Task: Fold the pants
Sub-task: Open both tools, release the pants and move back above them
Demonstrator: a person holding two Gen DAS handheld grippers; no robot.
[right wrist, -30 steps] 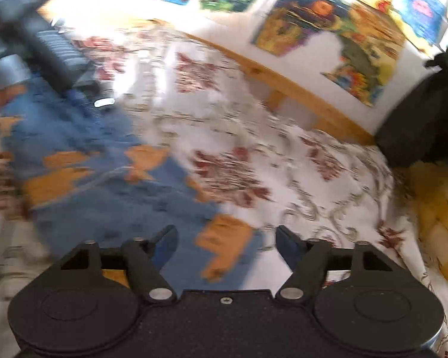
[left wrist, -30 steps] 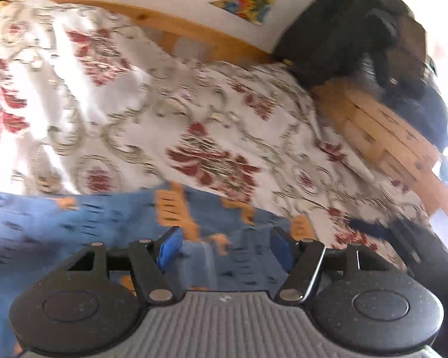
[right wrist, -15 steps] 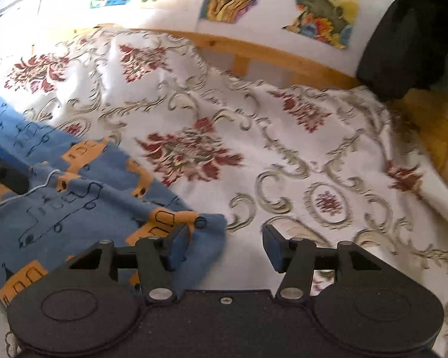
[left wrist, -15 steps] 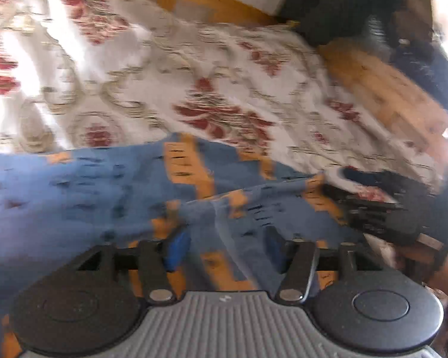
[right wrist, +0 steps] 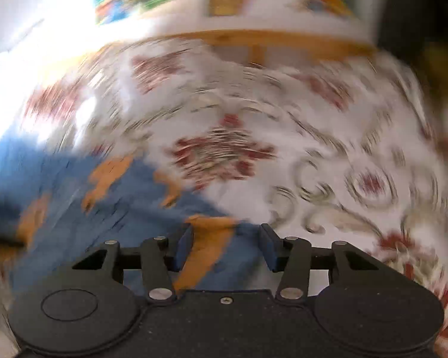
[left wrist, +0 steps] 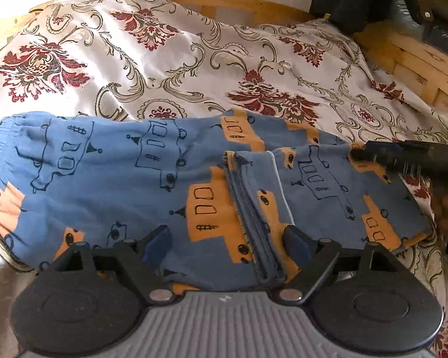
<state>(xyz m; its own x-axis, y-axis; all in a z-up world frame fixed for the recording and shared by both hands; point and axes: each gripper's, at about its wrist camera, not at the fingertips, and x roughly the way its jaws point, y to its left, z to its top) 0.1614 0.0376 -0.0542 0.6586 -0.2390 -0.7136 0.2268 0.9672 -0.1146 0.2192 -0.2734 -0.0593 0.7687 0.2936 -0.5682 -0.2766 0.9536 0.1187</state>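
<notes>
L gripper sits w/ jaws wide over the cuff edge of the pants, gripping nothing. R gripper is also parted, over a pants corner; that view's blurred. Pants lie half-folded across the bedspread. Risk: a shallow pinch catches only the top layer, so the fold slides apart.

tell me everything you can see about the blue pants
The pants are soft blue knit printed with orange and outlined vehicles. They lie flat across the floral bedspread, elastic waistband at left, leg ends folded over near the middle. The left gripper hangs open over the near edge; the right gripper touches the far right end.
</notes>
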